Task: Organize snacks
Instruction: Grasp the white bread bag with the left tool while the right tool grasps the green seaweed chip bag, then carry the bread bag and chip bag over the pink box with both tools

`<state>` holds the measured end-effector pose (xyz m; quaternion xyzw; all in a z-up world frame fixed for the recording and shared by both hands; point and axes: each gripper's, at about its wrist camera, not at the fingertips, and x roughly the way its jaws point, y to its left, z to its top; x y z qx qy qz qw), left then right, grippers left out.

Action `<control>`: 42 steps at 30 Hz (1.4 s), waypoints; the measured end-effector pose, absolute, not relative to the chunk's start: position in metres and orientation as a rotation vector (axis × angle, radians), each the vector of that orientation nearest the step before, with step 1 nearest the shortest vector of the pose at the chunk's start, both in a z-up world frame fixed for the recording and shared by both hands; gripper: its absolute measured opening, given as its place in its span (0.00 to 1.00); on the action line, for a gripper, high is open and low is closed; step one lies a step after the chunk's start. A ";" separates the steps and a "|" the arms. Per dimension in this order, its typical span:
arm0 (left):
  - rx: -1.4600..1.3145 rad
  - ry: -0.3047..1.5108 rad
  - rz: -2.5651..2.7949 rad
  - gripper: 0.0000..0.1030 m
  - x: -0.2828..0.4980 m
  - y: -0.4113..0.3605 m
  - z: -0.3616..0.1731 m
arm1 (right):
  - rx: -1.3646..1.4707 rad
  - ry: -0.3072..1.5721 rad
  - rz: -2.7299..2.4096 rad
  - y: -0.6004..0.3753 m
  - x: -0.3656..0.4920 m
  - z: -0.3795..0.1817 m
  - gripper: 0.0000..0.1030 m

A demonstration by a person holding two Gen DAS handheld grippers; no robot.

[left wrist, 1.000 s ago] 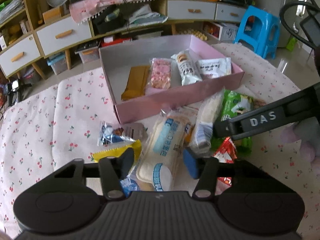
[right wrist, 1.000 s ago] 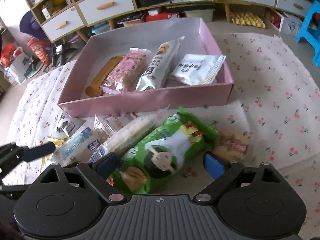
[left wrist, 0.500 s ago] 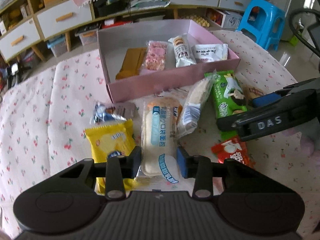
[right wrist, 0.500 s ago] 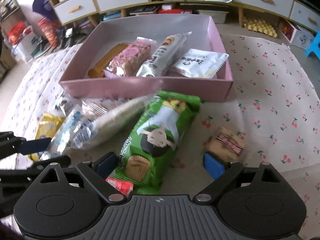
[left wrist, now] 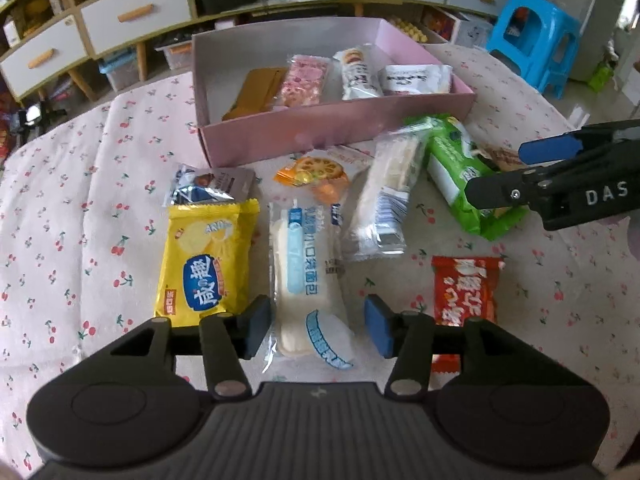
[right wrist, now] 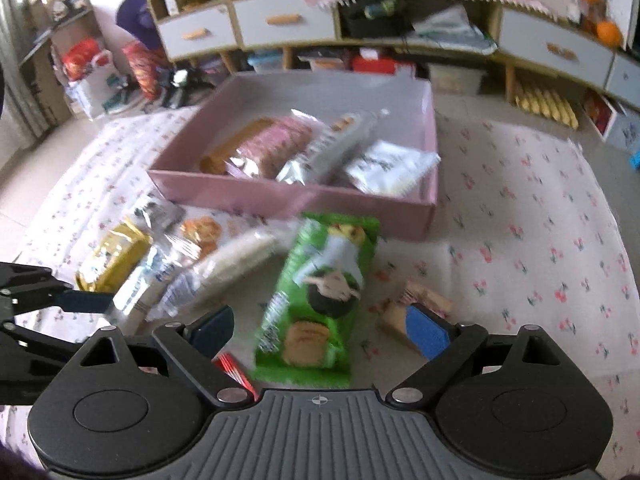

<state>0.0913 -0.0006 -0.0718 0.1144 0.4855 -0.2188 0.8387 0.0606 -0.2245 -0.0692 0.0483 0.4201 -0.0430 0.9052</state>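
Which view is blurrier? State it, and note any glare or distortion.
The right wrist view is blurrier: the green pack, pink box and shelves are smeared as if by motion. The left wrist view is sharp enough to read print on the yellow pack, with slight glare on the clear wrappers. Both views show fisheye bending, curving the shelves.

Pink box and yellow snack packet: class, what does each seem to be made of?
Pink box: probably cardboard, matte; thin, flat, straight-folded walls with a pale grey inside.
Yellow snack packet: likely glossy plastic film; it shows bright glints, wrinkles and crimped ends.
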 end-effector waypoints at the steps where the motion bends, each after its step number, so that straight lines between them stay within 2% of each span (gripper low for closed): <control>1: 0.233 1.024 -0.454 0.43 0.093 -0.001 -0.072 | 0.103 0.858 -0.084 -0.223 0.062 -0.069 0.90; 5: 0.170 1.042 -0.431 0.42 0.098 0.001 -0.076 | 0.142 0.855 -0.078 -0.221 0.070 -0.073 0.88; 10: 0.170 1.033 -0.422 0.42 0.096 0.001 -0.077 | 0.153 0.870 -0.114 -0.220 0.078 -0.082 0.75; 13: 0.170 1.030 -0.411 0.40 0.096 0.001 -0.077 | 0.184 0.881 -0.144 -0.226 0.082 -0.089 0.63; 14: 0.169 1.030 -0.406 0.39 0.096 0.001 -0.077 | 0.198 0.894 -0.155 -0.228 0.084 -0.091 0.54; 16: 0.159 1.032 -0.402 0.34 0.097 0.002 -0.076 | 0.236 0.909 -0.159 -0.232 0.085 -0.094 0.50; 21: 0.110 1.041 -0.399 0.33 0.099 0.008 -0.072 | 0.252 0.911 -0.162 -0.233 0.085 -0.091 0.46; 30: 0.067 1.046 -0.418 0.33 0.094 0.012 -0.062 | 0.402 0.963 -0.175 -0.243 0.078 -0.082 0.46; 42: -0.025 1.029 -0.419 0.33 0.092 0.021 -0.041 | 0.531 0.927 -0.136 -0.253 0.063 -0.062 0.45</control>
